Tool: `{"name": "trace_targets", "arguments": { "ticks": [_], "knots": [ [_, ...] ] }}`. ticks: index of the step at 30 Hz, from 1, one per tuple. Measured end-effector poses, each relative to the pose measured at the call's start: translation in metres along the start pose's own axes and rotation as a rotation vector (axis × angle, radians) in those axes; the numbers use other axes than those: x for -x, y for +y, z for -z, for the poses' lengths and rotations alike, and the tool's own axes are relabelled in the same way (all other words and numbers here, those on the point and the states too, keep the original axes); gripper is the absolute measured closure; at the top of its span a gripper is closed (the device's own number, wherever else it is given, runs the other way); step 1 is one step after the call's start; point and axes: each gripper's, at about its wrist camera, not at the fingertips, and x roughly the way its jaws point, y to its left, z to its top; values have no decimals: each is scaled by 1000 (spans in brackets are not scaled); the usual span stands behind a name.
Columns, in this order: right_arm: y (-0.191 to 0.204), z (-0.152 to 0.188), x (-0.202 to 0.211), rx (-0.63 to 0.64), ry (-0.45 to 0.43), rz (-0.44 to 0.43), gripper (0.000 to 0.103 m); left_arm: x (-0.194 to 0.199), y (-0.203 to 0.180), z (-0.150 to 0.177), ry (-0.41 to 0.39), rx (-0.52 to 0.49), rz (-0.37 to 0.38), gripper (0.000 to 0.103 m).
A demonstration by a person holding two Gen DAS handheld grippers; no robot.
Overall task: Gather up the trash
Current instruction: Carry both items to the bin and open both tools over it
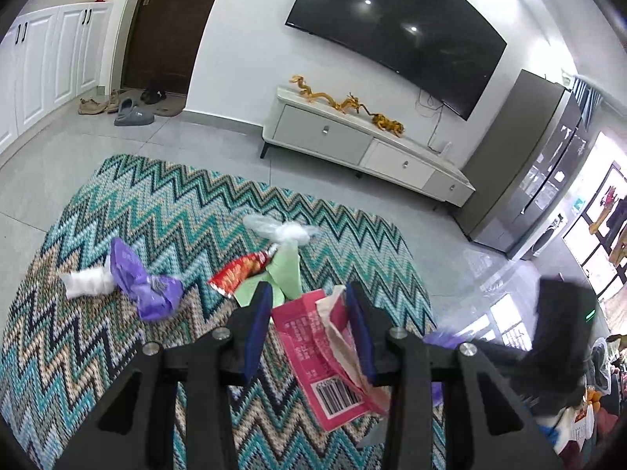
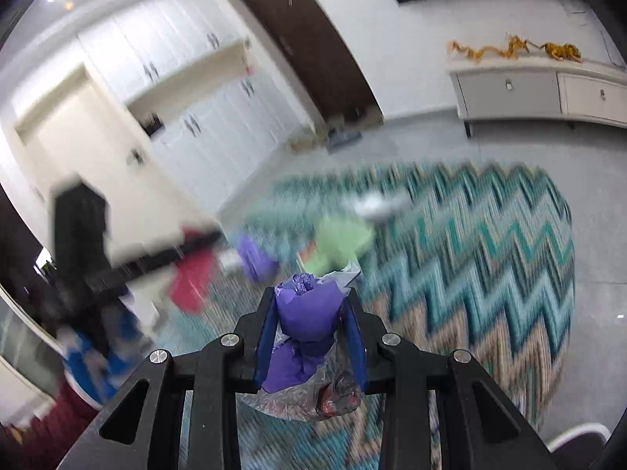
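We are seeing the rug [image 2: 490, 258] and its litter smearing into blur in the right wrist view; a dark blurred shape [image 1: 556, 337] is blocking the left view's right side.

Rug [image 1: 164, 211]: teal, beige, black zigzag. On rug: purple wrapper [image 1: 137, 278], red packet [image 1: 239, 270], pale green paper [image 1: 288, 270]. Above rug: pink carton [image 1: 313, 352], barcode, between blue-padded fingers [image 1: 256, 329].
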Motion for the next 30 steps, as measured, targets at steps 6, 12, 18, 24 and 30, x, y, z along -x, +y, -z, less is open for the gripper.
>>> {"name": "trace_targets", "arguments": {
  "ticks": [6, 12, 18, 24, 30],
  "knots": [
    [-19, 40, -23, -37, 117, 54, 71, -1, 2, 14, 23, 11, 6, 66],
    [-13, 64, -28, -27, 153, 32, 62, 1, 7, 19, 26, 17, 12, 66],
    [3, 58, -32, 43, 145, 100, 50, 0, 11, 24, 33, 19, 13, 66],
    [10, 47, -49, 97, 194, 150, 49, -1, 18, 27, 38, 28, 9, 66],
    [10, 41, -51, 93, 192, 167, 72, -3, 22, 28, 45, 32, 7, 66]
  ]
}}
